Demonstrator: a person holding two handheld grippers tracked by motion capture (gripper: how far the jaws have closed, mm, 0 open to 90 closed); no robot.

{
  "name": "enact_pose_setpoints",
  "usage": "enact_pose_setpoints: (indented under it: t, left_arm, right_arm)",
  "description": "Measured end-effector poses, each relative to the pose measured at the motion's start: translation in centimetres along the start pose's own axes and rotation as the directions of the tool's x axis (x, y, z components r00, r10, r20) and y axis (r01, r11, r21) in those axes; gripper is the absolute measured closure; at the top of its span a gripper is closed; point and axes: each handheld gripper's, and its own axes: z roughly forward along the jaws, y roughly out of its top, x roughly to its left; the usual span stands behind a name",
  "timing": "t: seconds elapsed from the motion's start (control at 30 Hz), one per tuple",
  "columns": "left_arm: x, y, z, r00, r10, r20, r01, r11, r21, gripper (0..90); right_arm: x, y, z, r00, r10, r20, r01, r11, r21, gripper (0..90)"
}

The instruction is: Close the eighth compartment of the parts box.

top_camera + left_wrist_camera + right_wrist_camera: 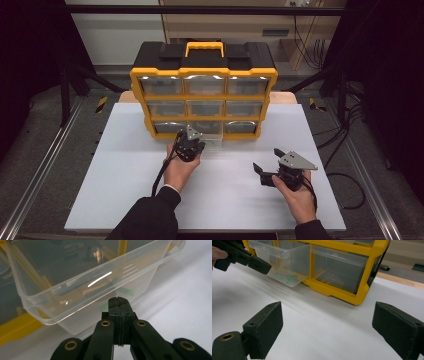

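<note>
At organizer's bottom row: clear drawer point(82, 290) pulled out (green bits inside).

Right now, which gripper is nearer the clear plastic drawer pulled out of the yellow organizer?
Left. The left gripper sits right at the clear plastic drawer, jaws shut. The right gripper is off to the side, jaws open over the white tabletop.

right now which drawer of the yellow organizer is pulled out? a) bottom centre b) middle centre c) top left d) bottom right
a: in the high view the clear drawer juts forward from the middle of the bottom row of the yellow organizer, with the shut left tongs at its front; the right gripper view shows it sticking out beside the closed bottom right drawer.
</note>
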Motion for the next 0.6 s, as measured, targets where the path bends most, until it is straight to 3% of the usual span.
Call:
enact_pose_setpoints:
  t: [0.17, 0.27, 0.6]
  left_arm:
    - [-0.03, 0.15, 0.10, 0.9999, 0.010, -0.001, -0.010, 0.9999, 0.012, 89.8]
    - [-0.32, 0.20, 0.39, 1.0000, 0.004, 0.002, -0.004, 1.0000, 0.002, 89.8]
    - [-0.41, 0.39, 0.58, 0.9997, 0.022, -0.010, -0.022, 0.9997, 0.008, 89.9]
  right_arm:
    - [0.06, 0.00, -0.05, 0.9999, 0.010, 0.003, -0.010, 1.000, -0.012, 10.5]
    - [0.31, 0.07, 0.00, 0.9998, -0.018, -0.004, 0.018, 0.999, -0.042, 10.3]
    - [0.40, 0.16, -0.16, 0.9998, -0.018, 0.008, 0.019, 0.999, -0.049, 10.3]
